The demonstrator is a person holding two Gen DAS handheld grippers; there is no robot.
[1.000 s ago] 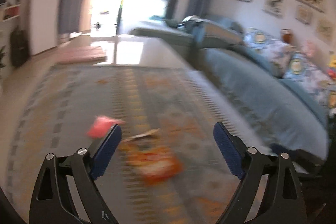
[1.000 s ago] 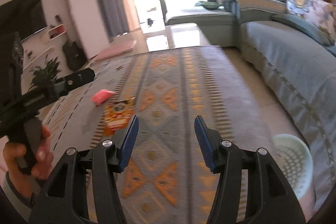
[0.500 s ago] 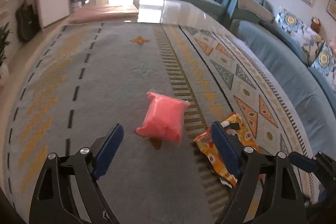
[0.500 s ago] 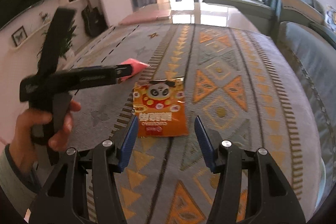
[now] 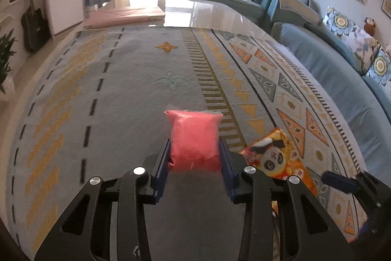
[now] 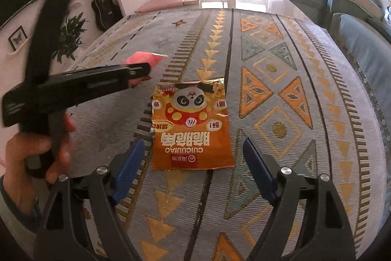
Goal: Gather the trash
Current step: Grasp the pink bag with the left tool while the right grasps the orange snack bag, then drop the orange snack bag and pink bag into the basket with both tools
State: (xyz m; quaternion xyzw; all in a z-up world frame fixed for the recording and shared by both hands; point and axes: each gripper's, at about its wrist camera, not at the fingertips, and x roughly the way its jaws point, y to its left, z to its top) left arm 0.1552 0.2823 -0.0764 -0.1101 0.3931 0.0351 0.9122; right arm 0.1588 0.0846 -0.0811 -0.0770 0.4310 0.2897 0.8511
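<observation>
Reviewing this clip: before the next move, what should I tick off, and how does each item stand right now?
1. Left gripper shut on the pink packet: ok, both fingers press its sides.
2. Pink packet lifted off the rug: cannot tell.
3. Right gripper open: ok.
4. Panda snack bag lined up between the right fingers: ok, flat on the rug just ahead of them.
5. Right gripper touching the snack bag: not ok, still short of it.
6. Trash bin in view: not ok.
</observation>
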